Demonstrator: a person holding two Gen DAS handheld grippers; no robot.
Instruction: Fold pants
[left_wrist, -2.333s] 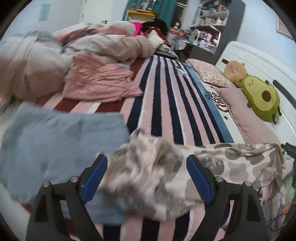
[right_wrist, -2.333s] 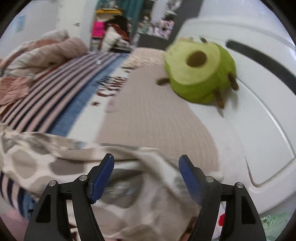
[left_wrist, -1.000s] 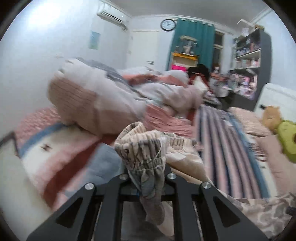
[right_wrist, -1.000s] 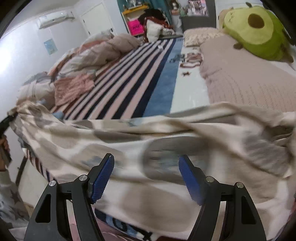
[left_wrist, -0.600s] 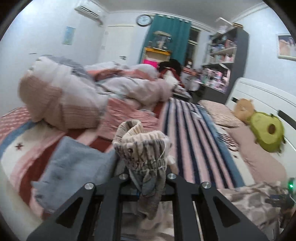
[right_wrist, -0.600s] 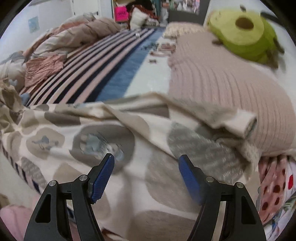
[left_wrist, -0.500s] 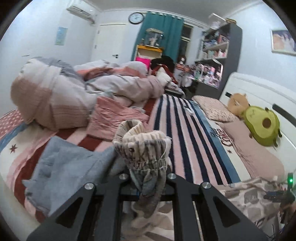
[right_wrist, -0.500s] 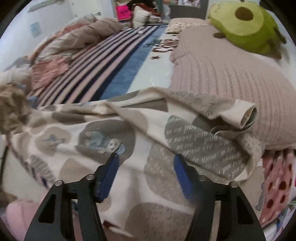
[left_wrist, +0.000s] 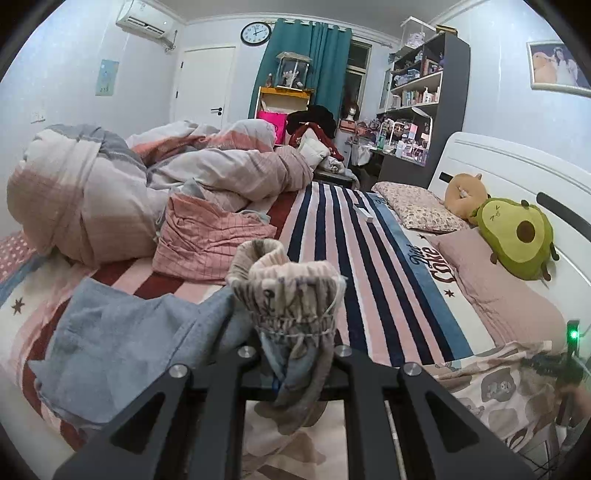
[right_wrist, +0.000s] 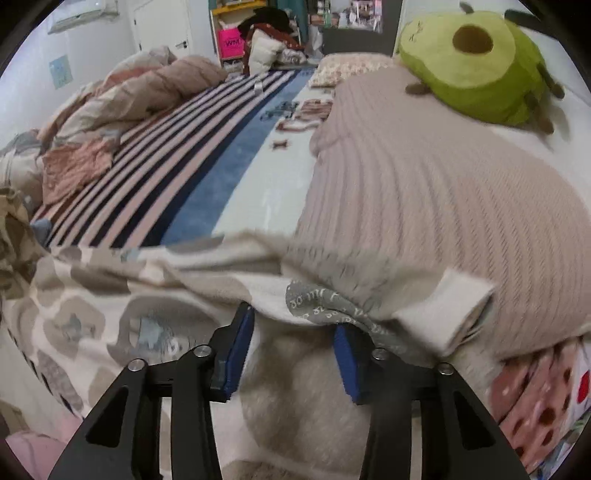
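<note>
On one bed: one pants, two pillows, two plush toys.

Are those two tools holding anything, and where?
The left tool clamps the pants by their elastic waistband; the right tool is closing over a leg end.

Our left black two-finger gripper is clamped tight on the gathered elastic waistband of the cream, grey-patterned pants; our right black gripper with blue pads is closing, pants fabric between its jaws.
</note>
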